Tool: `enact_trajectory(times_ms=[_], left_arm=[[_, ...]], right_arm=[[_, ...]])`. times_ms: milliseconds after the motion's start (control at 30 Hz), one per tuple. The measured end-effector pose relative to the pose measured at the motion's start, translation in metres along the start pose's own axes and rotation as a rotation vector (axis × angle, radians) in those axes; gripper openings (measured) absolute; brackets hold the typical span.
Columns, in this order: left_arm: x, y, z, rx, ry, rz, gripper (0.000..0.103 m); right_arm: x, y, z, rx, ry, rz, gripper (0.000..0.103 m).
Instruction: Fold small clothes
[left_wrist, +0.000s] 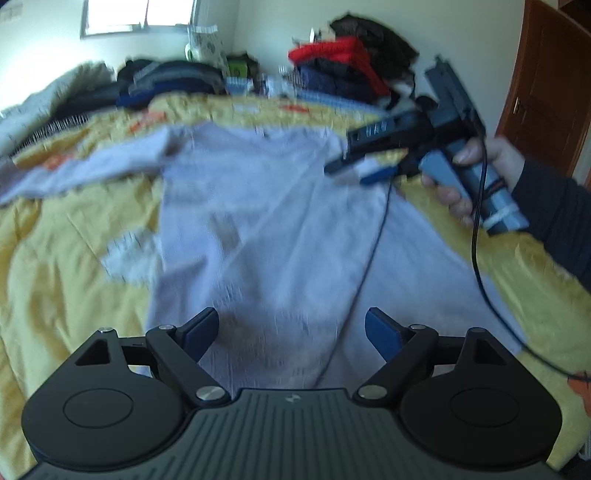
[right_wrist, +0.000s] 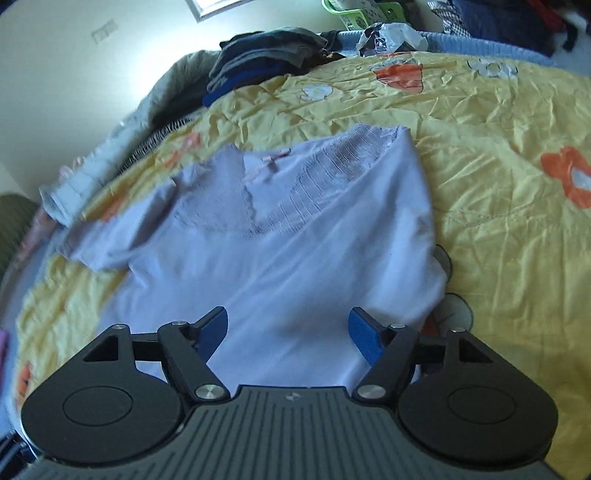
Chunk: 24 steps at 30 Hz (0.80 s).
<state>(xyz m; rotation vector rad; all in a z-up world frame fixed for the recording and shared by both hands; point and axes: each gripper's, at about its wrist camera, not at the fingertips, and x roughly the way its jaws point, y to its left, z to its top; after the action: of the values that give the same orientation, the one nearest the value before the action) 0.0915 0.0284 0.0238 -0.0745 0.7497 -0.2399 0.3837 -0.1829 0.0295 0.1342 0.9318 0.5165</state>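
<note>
A small pale lilac top (left_wrist: 266, 221) lies spread on a yellow flowered bedcover (left_wrist: 66, 258), neckline at the far end. It also shows in the right wrist view (right_wrist: 295, 258), with a ribbed yoke, one sleeve out to the left and the right side folded in. My left gripper (left_wrist: 291, 332) is open and empty above the top's near hem. My right gripper (right_wrist: 288, 332) is open and empty above the top's lower body. In the left wrist view the right gripper (left_wrist: 354, 171) hovers over the top's far right edge, held by a hand.
Stacks of dark folded clothes (left_wrist: 170, 81) and a red and navy pile (left_wrist: 340, 66) sit at the far edge of the bed. A brown door (left_wrist: 546, 92) stands at right. A black cable (left_wrist: 480, 266) hangs from the right gripper across the bedcover (right_wrist: 498, 184).
</note>
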Motion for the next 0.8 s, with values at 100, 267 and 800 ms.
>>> enact_trajectory(times_ms=[100, 267, 800], left_arm=[[0.004, -0.004, -0.011, 0.065, -0.010, 0.033, 0.085], [0.005, -0.010, -0.013, 0.093, -0.004, 0.059, 0.085], [-0.030, 0.281, 0.064, -0.947, -0.450, 0.263, 0.090]], right_arm=[[0.001, -0.002, -0.004, -0.014, -0.022, 0.014, 0.078], [0.006, 0.012, -0.001, -0.054, 0.001, -0.030, 0.083], [-0.002, 0.061, -0.058, -0.195, -0.123, 0.038, 0.093]])
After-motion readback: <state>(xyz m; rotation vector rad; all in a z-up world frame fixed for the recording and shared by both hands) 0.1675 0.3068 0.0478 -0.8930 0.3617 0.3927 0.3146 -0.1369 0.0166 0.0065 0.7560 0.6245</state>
